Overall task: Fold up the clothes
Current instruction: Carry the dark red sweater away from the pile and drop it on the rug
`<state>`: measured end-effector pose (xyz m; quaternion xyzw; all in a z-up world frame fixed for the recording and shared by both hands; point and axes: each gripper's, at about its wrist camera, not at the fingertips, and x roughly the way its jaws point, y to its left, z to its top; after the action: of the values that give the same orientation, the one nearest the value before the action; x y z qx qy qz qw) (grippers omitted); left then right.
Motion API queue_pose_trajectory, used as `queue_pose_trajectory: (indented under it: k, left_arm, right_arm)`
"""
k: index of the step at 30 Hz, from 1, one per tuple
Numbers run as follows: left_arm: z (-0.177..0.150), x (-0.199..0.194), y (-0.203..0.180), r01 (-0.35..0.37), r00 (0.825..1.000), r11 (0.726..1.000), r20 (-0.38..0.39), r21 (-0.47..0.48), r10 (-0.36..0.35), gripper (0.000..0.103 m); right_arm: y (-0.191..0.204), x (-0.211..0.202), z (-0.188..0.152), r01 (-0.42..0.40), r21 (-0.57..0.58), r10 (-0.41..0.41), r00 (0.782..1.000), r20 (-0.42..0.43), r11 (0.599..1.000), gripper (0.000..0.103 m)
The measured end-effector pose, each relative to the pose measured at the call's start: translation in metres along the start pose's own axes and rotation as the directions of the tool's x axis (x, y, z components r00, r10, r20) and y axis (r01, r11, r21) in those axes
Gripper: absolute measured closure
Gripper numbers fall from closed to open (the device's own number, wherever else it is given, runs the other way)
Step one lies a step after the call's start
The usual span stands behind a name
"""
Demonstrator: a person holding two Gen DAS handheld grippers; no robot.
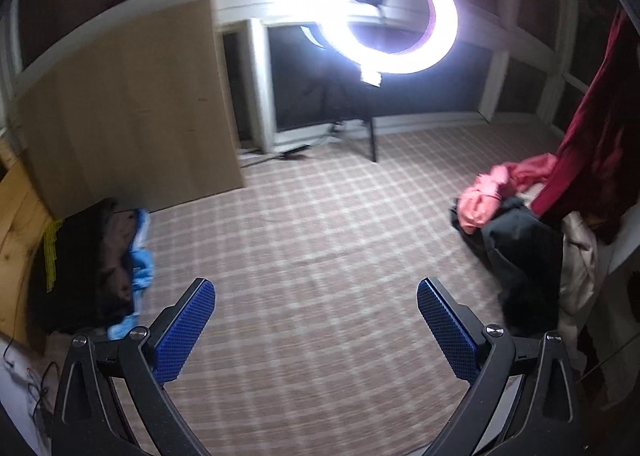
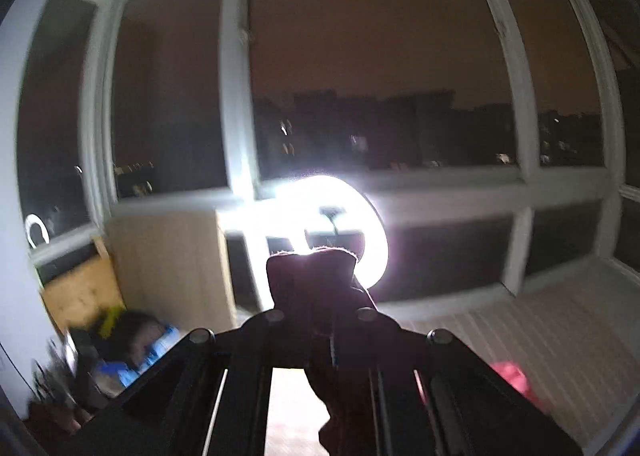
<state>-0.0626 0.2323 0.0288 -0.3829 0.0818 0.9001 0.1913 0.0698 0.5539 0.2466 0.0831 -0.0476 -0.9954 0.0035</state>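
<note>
Below the ring light (image 1: 390,14), the left tongs (image 1: 316,298) stand open over the checked floor (image 1: 320,256), while the right tongs (image 2: 316,268) grip a dark red garment (image 2: 312,280) raised before that light.

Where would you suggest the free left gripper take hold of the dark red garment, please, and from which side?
I would grip the dark red garment on its hanging left edge, just above the pink crumpled cloth. It drapes nearly straight down at the right, so its edge is free there. The left gripper is open, so come in sideways from the left over the checked surface.
</note>
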Motion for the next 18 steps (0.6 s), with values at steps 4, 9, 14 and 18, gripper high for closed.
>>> queue_pose_trajectory:
  k: [4, 9, 14, 18]
  left_arm:
    - [-0.008, -0.009, 0.048, -0.032, 0.999, 0.997, 0.012, -0.068, 0.032, 0.001]
    - [-0.024, -0.015, 0.093, -0.105, 0.994, 0.99, 0.003, -0.093, 0.106, 0.001]
    - [-0.04, -0.021, 0.139, -0.178, 0.984, 0.977, -0.009, -0.116, 0.178, 0.001]
    - [-0.05, -0.015, 0.168, -0.228, 0.974, 0.968, -0.031, -0.105, 0.226, 0.001]
  right_arm:
    - [0.05, 0.027, 0.018, -0.118, -0.043, 0.117, 0.993, -0.019, 0.992, 0.097]
    - [0.097, 0.097, -0.009, -0.266, 0.002, 0.264, 0.954, -0.145, 0.964, 0.097]
    - [0.112, 0.144, -0.054, -0.32, 0.073, 0.328, 0.913, -0.241, 0.945, 0.097]
    - [0.083, 0.171, -0.12, -0.204, 0.128, 0.238, 0.894, -0.379, 0.971, 0.097]
